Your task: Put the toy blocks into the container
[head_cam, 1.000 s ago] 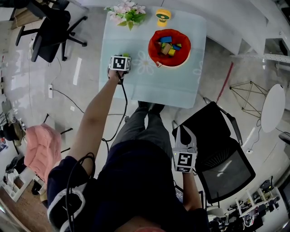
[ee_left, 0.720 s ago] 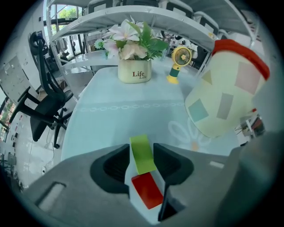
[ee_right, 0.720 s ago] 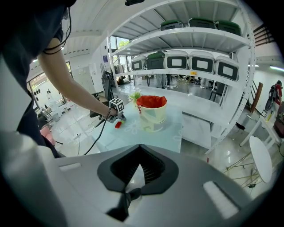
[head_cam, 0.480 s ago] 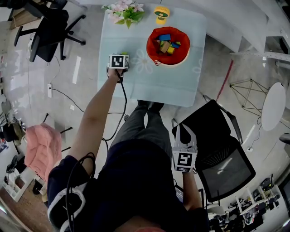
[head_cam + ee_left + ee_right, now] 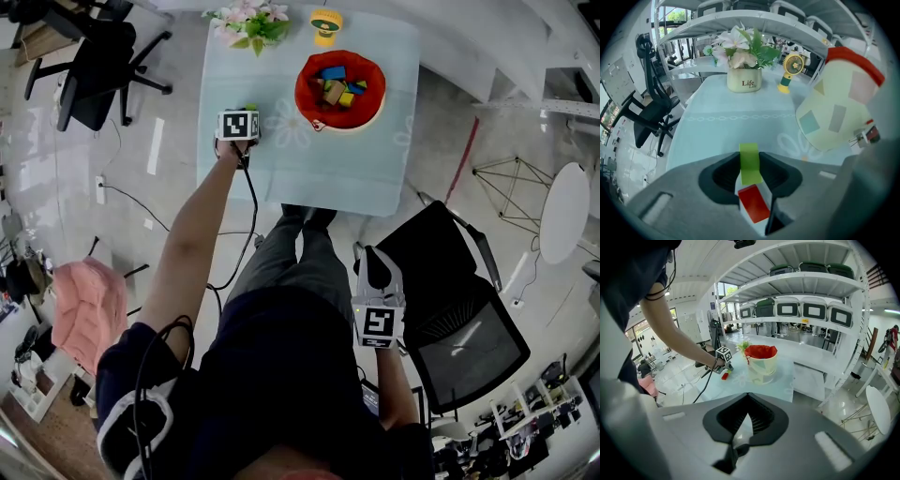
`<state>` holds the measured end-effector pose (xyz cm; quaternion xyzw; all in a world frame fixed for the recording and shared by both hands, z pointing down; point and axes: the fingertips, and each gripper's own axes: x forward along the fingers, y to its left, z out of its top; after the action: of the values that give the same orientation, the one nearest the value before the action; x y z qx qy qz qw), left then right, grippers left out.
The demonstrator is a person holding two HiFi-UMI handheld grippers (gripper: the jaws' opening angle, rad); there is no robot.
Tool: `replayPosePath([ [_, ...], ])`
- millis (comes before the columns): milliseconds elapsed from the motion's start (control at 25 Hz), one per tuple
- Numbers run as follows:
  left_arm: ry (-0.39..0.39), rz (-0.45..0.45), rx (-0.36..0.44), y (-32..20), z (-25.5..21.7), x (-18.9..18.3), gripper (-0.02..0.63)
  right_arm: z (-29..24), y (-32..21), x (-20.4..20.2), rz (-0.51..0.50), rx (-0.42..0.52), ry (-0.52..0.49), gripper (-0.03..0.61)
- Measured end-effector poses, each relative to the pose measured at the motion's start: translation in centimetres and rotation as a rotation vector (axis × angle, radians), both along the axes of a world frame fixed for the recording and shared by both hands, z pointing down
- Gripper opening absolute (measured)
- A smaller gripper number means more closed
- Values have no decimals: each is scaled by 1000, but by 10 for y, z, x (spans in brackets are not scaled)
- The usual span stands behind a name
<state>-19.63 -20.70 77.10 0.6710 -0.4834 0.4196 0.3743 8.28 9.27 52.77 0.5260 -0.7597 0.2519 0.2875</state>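
Near the worktop's (image 5: 309, 159) left edge, the left arm (image 5: 192, 244) reached straight out from the shoulder. Its left gripper (image 5: 242, 120) was tipped steeply down onto the glass. The jaws had just been closing and stood narrow. A green block (image 5: 749, 161) filled the gap at their tips, with a red block (image 5: 753, 202) deeper in the same gap. Both jaws looked to be pressing on the pair. Seen from the right gripper view, the two blocks sat on the worktop right under that gripper.

The container (image 5: 834, 112), a pale bucket with a red lining, stood to the right of the left gripper on the same worktop, apart from it. Several coloured blocks (image 5: 335, 86) already lay inside. A flower pot (image 5: 744, 82) and a small yellow fan (image 5: 790, 70) stood along the far edge.

The right arm was bent and tucked close to the body. It held the right gripper (image 5: 378, 258) low beside the lap, over the edge of a black chair (image 5: 459, 319). That gripper pointed forward and down, well away from the worktop, with its jaws together at the tips and nothing between them.
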Motion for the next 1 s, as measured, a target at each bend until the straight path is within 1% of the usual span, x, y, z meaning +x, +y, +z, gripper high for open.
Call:
replayPosePath([
  [320,51,17,57,-2,-40,10,137,-3,-22,-10,-6,63,-28,0],
  [520,86,55,103,-1,-72,22,137,-5,-25,-16,-13,75,-40,0],
  [1000,171,218,171,14,-156,74,137,-4,-36,-31,-46,119,-53,0],
])
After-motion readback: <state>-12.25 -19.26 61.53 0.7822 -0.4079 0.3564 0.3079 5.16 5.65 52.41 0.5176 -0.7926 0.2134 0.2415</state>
